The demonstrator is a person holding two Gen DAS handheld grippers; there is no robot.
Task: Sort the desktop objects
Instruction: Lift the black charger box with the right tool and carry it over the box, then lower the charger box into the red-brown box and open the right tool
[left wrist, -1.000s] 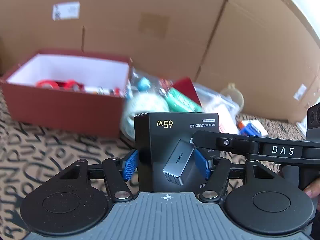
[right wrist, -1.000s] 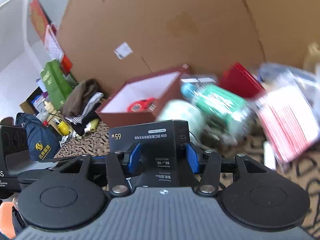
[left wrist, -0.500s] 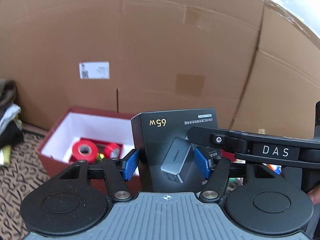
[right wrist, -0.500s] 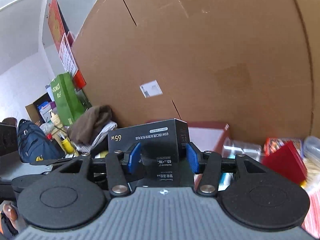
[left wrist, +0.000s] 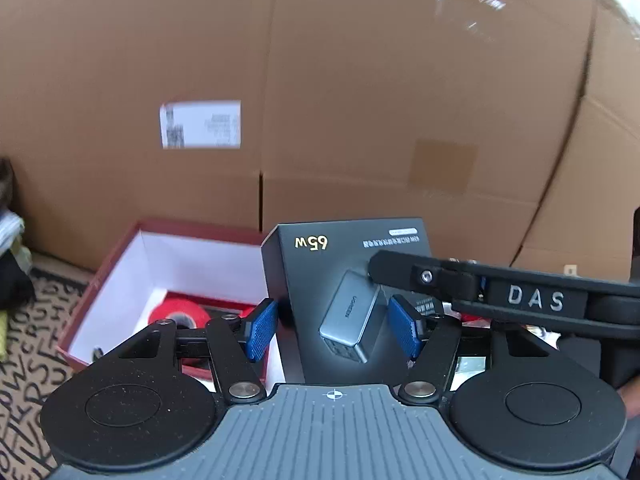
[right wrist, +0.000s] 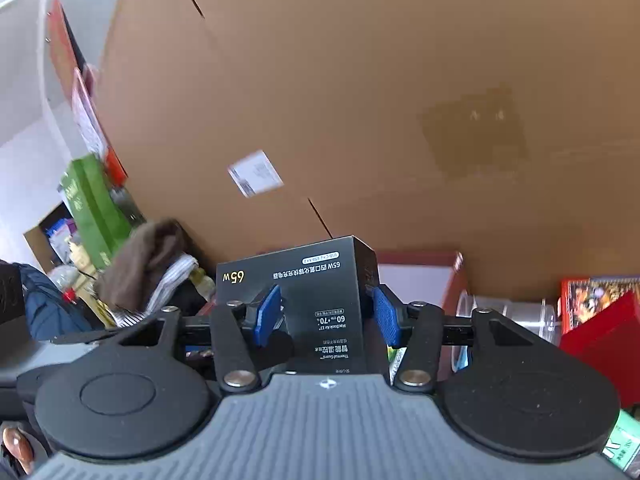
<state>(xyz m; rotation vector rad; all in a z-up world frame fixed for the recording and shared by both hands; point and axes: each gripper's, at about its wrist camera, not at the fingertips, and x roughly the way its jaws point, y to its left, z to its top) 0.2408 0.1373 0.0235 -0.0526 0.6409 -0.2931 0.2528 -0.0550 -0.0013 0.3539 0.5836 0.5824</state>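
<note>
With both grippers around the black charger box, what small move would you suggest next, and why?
Probably ease the black cardboard charger box left and down towards the open red storage box. It sits upright between the jaws of both the left gripper and right gripper, right of the roll of red tape.

**Charger box before the open box**

The charger box (left wrist: 348, 304) stands between the fingers of the left gripper (left wrist: 335, 330). The open box (left wrist: 132, 276) lies behind it to the left, with a tape roll (left wrist: 176, 314) inside. A cardboard wall (left wrist: 360, 100) stands behind both.
</note>
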